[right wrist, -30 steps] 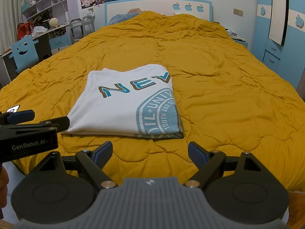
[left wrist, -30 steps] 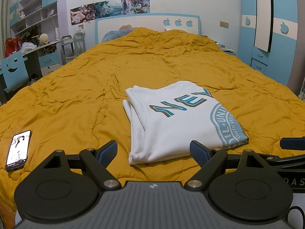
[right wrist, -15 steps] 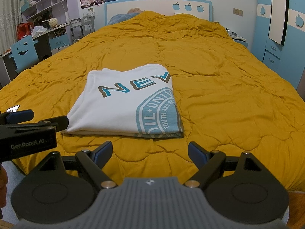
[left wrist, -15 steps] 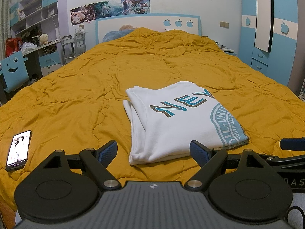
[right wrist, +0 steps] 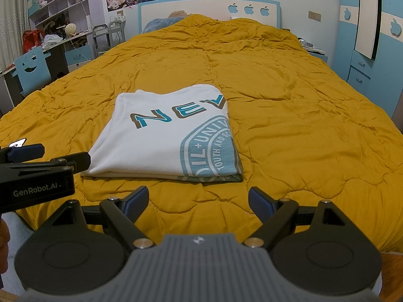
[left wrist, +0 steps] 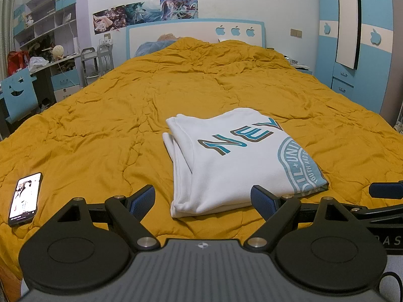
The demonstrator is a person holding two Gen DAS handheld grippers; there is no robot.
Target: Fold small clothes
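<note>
A white T-shirt (left wrist: 234, 161) with teal lettering and a round teal emblem lies folded into a flat rectangle on the mustard-yellow bedspread (left wrist: 126, 115). In the right wrist view the same T-shirt (right wrist: 166, 136) sits just ahead and slightly left. My left gripper (left wrist: 202, 198) hovers open at the shirt's near edge, holding nothing. My right gripper (right wrist: 197, 200) is open too, a short way back from the shirt's near edge. The left gripper (right wrist: 37, 158) shows from the side at the left of the right wrist view.
A phone (left wrist: 25, 198) with its screen lit lies on the bedspread at the near left. A blue chair (left wrist: 17, 95) and cluttered desk (left wrist: 58, 60) stand left of the bed, a blue wardrobe (left wrist: 362, 50) to the right, the headboard (left wrist: 196, 35) at the far end.
</note>
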